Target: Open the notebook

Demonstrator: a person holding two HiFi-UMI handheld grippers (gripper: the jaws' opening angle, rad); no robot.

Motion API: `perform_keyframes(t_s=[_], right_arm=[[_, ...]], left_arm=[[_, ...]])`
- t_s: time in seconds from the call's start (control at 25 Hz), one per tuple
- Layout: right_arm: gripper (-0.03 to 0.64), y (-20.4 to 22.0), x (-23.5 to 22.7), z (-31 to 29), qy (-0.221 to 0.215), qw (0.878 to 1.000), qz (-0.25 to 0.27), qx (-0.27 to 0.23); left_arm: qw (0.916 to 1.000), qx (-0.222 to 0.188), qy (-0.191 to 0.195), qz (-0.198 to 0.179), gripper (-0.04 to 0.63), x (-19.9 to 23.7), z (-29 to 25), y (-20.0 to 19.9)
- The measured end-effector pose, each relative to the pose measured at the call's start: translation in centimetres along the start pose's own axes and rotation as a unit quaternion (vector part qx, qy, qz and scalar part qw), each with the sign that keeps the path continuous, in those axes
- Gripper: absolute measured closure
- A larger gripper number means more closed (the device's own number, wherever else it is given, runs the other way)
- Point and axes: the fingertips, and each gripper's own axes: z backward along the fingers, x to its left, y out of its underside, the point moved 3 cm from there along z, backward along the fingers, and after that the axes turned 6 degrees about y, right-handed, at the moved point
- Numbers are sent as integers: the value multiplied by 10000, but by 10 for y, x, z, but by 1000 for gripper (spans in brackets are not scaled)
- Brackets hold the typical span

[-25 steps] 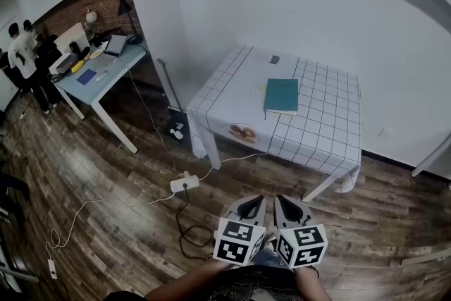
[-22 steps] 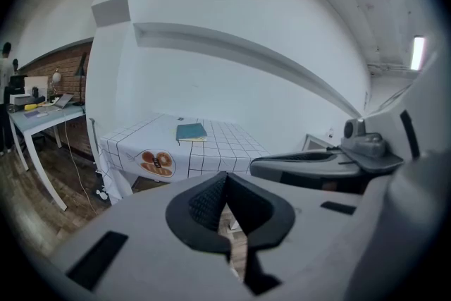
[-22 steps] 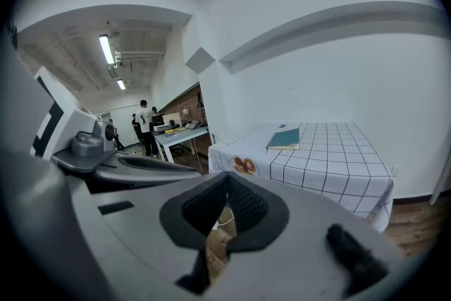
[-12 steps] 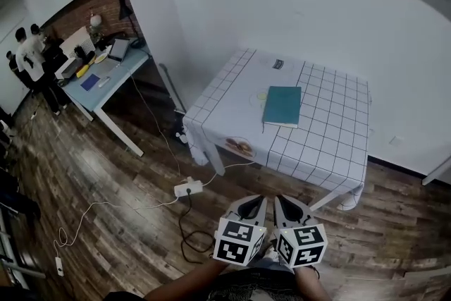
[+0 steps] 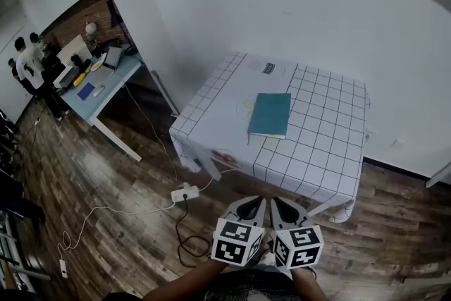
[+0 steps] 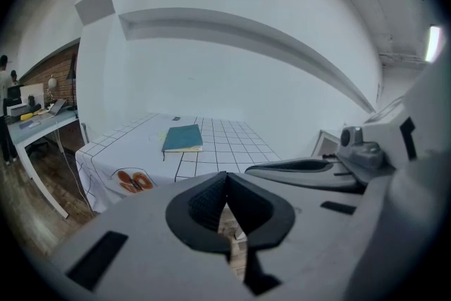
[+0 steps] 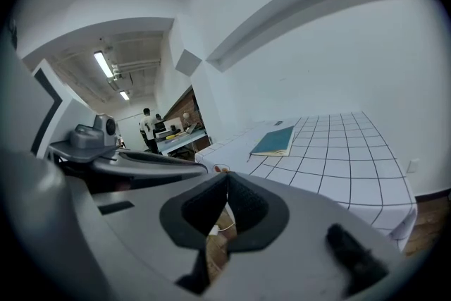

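The notebook (image 5: pixel 270 115), teal-covered and closed, lies flat near the middle of the worktop (image 5: pixel 320 144), a little closer to its left edge than its right, with its long sides running from the near edge toward the far edge. A thin dark strand hangs out of its near left corner onto the cloth. The worktop wears a white cloth ruled in dark squares. A small dark label (image 5: pixel 268 68) sits near the far edge, and an orange printed motif (image 5: pixel 224 157) shows on the overhang at the near left corner. Both grippers are held side by side over the wooden floor (image 5: pixel 127 222), short of the near edge and well apart from the notebook, pointing toward the worktop. The left gripper (image 5: pixel 252 206) has its fingers drawn together, tips touching, with nothing between them. The right gripper (image 5: pixel 283 208) is the same, fingers together and empty. Each carries its marker cube at the back. From the left gripper view the notebook (image 6: pixel 182 137) lies ahead beyond the closed tips, and the right gripper view shows it (image 7: pixel 275 140) likewise. On the floor off the near left corner lies a white power strip (image 5: pixel 184 192) with cables trailing away. Farther left stands a second, blue worktop (image 5: pixel 106 77) crowded with small items, with people (image 5: pixel 32 60) beside it before a brick wall.
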Motion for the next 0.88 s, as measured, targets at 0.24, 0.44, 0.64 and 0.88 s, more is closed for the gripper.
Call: perform_keyframes(t_s=[0.24,0.44,0.64,0.88], right_arm=[[604,-4,-21,-5,-69,10000,-66,27],[604,-6,-25,-8,-130,9999,-68,35],[604,-6,-32,-12,-77,9999,-34,66],[604,-15,-47,-25,145,9999,-50,73]], left_arm=[[9999,11,-105,7,588,-2,-13,-7],[9999,32,-162,-9,588,-1,-19,-11],[9999,50,-79,-39,588,-2,-30,-13],[9999,43,138,-94,588,5,-50,-23]])
